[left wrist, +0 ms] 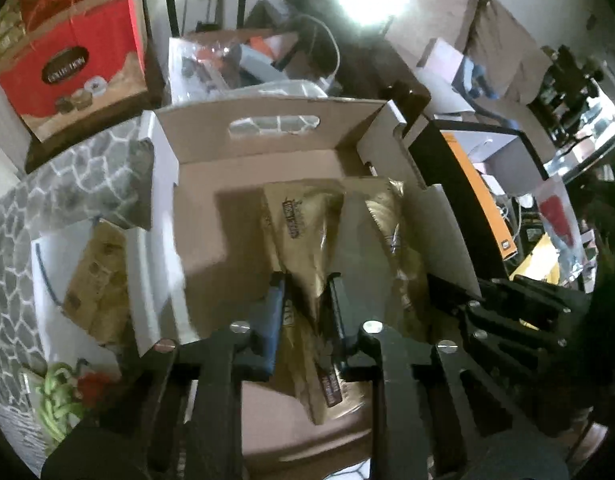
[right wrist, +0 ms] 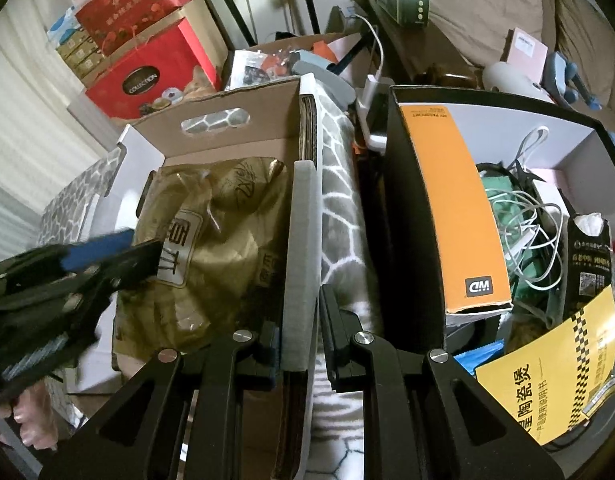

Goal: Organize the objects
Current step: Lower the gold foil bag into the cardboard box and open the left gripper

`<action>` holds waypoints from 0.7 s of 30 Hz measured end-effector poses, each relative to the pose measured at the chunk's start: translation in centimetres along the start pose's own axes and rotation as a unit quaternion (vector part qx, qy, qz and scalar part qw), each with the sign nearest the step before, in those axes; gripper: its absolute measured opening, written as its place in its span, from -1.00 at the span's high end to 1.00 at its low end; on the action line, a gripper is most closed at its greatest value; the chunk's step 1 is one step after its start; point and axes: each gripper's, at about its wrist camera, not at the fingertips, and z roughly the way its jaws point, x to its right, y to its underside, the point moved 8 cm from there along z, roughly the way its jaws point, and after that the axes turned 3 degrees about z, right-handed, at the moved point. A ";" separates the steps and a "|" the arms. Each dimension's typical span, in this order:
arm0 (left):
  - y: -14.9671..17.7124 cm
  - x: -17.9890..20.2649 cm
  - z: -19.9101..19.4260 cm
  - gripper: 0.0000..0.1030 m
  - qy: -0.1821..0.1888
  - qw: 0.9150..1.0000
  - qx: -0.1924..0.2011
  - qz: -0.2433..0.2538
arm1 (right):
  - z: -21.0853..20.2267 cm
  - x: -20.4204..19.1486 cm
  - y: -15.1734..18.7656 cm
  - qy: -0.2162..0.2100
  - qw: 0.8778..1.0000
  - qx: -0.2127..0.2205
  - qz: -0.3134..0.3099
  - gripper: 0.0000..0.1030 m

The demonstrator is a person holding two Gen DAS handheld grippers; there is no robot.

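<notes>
My matt black plastic left tool pinches a crinkled, glossy gold foil bag; the cardboard box looks matt brown, the blanket fuzzy

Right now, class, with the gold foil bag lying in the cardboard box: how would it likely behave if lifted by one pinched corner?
The gold foil bag looks creased and crumpled, so it would probably sag, not stay flat. Its glossy film may slip between the left gripper fingers. It bulges in the cardboard box, so the contents might shift; its weight can't be judged.
</notes>
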 end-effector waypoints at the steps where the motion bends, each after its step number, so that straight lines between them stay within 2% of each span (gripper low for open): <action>1: -0.1 -0.2 0.0 0.83 -0.004 1.000 0.004 -0.004 | 0.0 0.0 0.1 0.000 1.000 0.000 0.000 0.69; 3: -0.3 -0.6 -0.1 0.93 -0.008 1.000 0.011 -0.014 | 0.1 0.0 0.0 -0.003 1.000 -0.001 0.001 0.69; 9: -1.1 -3.3 -1.3 0.97 -0.028 0.996 0.042 -0.068 | 0.2 0.0 0.1 -0.003 1.000 -0.001 0.001 0.68; 12: -1.6 -5.2 -1.9 0.97 -0.034 0.993 0.060 -0.101 | 0.2 0.0 0.1 -0.003 1.000 -0.002 0.001 0.68; 18: -2.3 -7.0 -2.1 0.96 -0.053 0.986 0.084 -0.133 | 0.2 0.0 0.1 -0.003 1.000 -0.002 0.002 0.68; 21: -2.4 -7.2 -1.6 0.83 -0.057 0.985 0.080 -0.140 | 0.3 0.0 0.1 -0.004 1.000 -0.002 0.002 0.68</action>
